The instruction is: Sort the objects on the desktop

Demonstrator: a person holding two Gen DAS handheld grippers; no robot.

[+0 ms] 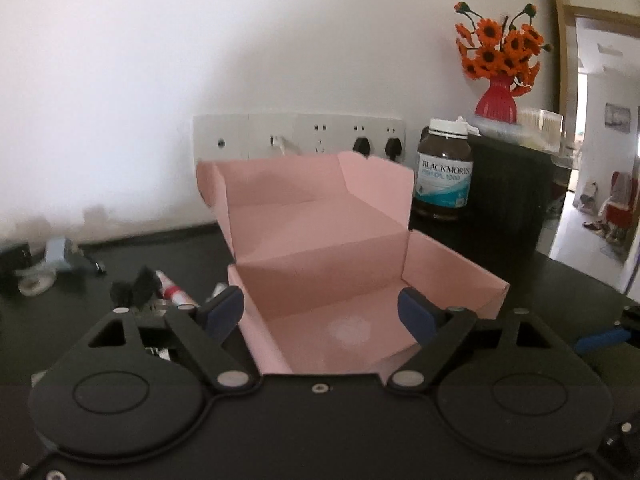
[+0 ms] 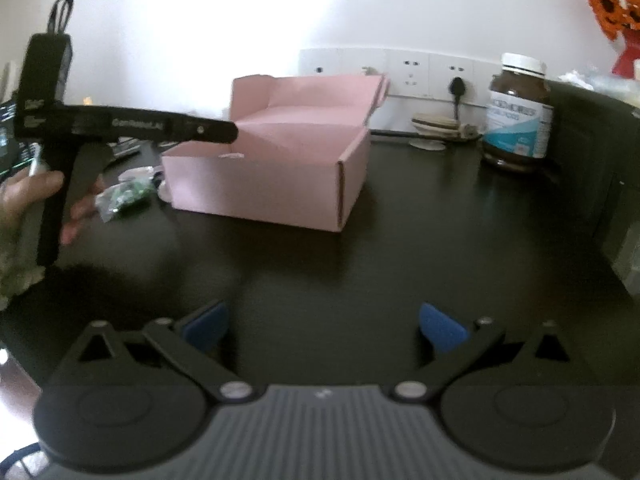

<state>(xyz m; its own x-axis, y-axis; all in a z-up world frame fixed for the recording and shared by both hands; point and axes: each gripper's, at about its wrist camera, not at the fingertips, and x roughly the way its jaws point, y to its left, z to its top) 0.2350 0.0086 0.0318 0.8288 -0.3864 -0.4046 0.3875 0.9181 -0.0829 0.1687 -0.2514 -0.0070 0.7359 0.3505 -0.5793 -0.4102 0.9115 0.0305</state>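
— Both grippers spread wide, see? Left gripper (image 1: 320,312) sits over the pink box (image 1: 320,240), one finger (image 1: 416,314) inside it, nothing pinched.

— And the right gripper (image 2: 324,328)?

— Hanging over bare tabletop (image 2: 360,248), holding nothing. Small bits (image 1: 172,288) lie left of the box; a brown bottle (image 1: 443,168) stands behind it.

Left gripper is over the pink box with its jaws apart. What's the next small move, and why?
Probably draw the left gripper back and swing it toward the small items left of the pink box. Its jaws are open with nothing between them, and those items lie outside the box on the dark desk.
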